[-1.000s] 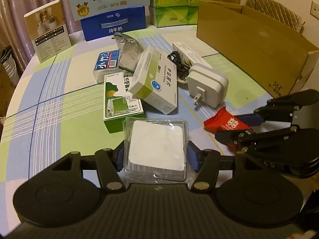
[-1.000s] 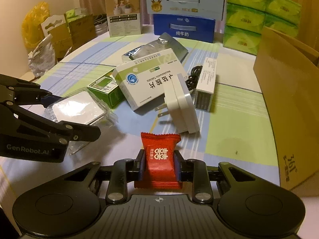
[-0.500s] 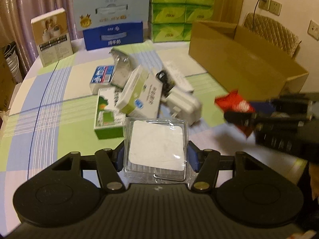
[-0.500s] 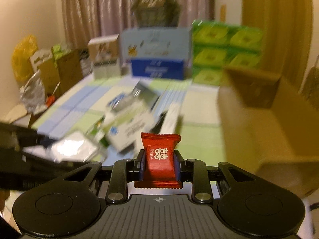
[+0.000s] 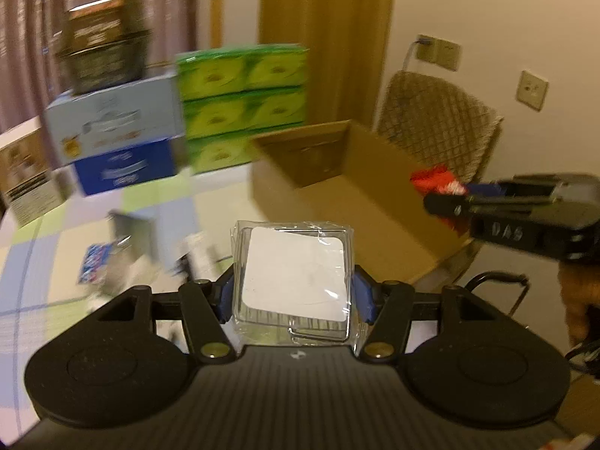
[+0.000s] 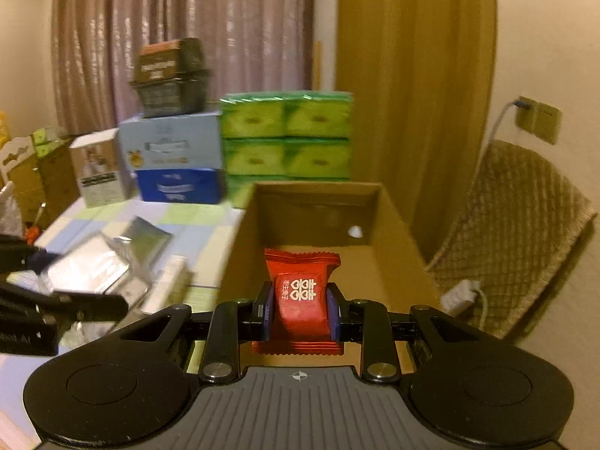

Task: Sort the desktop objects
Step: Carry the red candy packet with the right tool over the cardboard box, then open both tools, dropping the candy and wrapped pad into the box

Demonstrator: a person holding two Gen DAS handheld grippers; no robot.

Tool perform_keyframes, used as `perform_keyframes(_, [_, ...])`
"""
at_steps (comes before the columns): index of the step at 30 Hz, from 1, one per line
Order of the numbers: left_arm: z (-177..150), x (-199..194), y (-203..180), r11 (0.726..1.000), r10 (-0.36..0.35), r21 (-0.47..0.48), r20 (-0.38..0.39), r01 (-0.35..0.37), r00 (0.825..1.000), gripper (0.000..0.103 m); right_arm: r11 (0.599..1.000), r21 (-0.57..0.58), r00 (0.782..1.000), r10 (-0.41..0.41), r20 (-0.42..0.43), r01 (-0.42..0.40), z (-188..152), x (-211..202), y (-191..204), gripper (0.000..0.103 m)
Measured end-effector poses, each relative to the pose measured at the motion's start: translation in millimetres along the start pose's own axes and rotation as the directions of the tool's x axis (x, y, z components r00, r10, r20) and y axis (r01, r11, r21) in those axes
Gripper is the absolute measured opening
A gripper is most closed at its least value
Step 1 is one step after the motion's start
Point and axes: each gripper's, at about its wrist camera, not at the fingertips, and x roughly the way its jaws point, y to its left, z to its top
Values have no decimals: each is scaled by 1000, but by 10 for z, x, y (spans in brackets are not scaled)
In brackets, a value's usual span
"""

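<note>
My left gripper (image 5: 294, 294) is shut on a clear plastic case (image 5: 292, 273) with a white square inside, held up above the table. My right gripper (image 6: 300, 309) is shut on a red candy packet (image 6: 300, 292) and hovers over the near end of an open cardboard box (image 6: 390, 225). In the left wrist view the right gripper (image 5: 446, 197) with the red candy packet (image 5: 435, 182) hangs over the far right side of the cardboard box (image 5: 337, 202). The left gripper (image 6: 75, 300) shows at the left edge of the right wrist view, with the clear plastic case (image 6: 88, 270) in it.
Blurred medicine boxes (image 5: 97, 262) and a silver foil pouch (image 6: 148, 240) lie on the checked tablecloth (image 5: 150, 195). Stacked green tissue packs (image 6: 287, 142) and blue-and-white cartons (image 6: 174, 161) stand at the back. A padded chair (image 6: 513, 232) is beside the box, with a small white thing (image 6: 354, 231) inside it.
Both grippers rose off the table and swung right toward the cardboard box, each still holding its item. The right gripper now looks straight into the box.
</note>
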Motion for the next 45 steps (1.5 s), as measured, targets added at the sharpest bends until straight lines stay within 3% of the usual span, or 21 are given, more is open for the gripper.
perform_keyframes(9, [404,597,-565,996,-77,44,-13,78,997,55,999,30,999,-19,-35,20,-23,206,-453,25])
perform_keyframes(23, [401,1171,-764,989,-120,80,-76,126,990,57,999,40,997,-25,-69,28,-101,477,-637,25])
perform_keyframes(41, [337,872,-476,995,-59,74,-29,61,998,61,1000,28,997,7,-71,-5,-72,571,-400,26])
perform_keyframes(45, [311,828,-423,996,-56,65,-30,58,998,62,1000,28,999,-1,-53,3,-35,532,-362,36])
